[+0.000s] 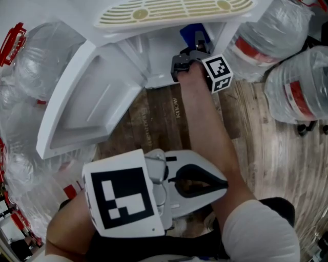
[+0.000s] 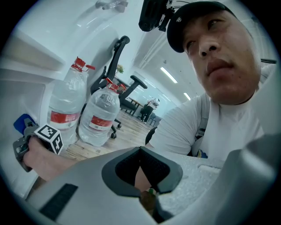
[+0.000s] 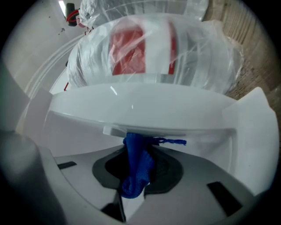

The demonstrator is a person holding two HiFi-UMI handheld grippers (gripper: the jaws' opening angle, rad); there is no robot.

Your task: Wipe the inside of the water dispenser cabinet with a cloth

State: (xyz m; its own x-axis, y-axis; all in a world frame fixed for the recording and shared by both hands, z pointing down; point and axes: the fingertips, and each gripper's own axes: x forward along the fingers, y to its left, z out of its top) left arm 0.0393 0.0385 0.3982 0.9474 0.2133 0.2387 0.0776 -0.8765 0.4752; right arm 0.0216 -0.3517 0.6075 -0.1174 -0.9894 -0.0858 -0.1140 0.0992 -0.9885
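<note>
The white water dispenser cabinet [image 1: 154, 69] stands at the top of the head view, its door [image 1: 87, 102] swung open to the left. My right gripper [image 1: 193, 48] reaches into the cabinet opening, shut on a blue cloth [image 1: 188, 31]. In the right gripper view the cloth [image 3: 137, 169] is bunched between the jaws of the right gripper [image 3: 137, 147] and pressed up against a white inner ledge [image 3: 145, 105]. My left gripper [image 1: 221, 182] is held low near the person's body, away from the cabinet. Seen in its own view, the left gripper [image 2: 140, 151] is shut on nothing.
Large water bottles [image 1: 266, 36] [image 1: 300, 92] stand right of the cabinet on the wooden floor [image 1: 159, 123]. Plastic-wrapped bottles [image 1: 36, 66] crowd the left side. The slotted drip tray [image 1: 174, 10] is above the opening. The left gripper view shows two bottles [image 2: 100, 116] and the person.
</note>
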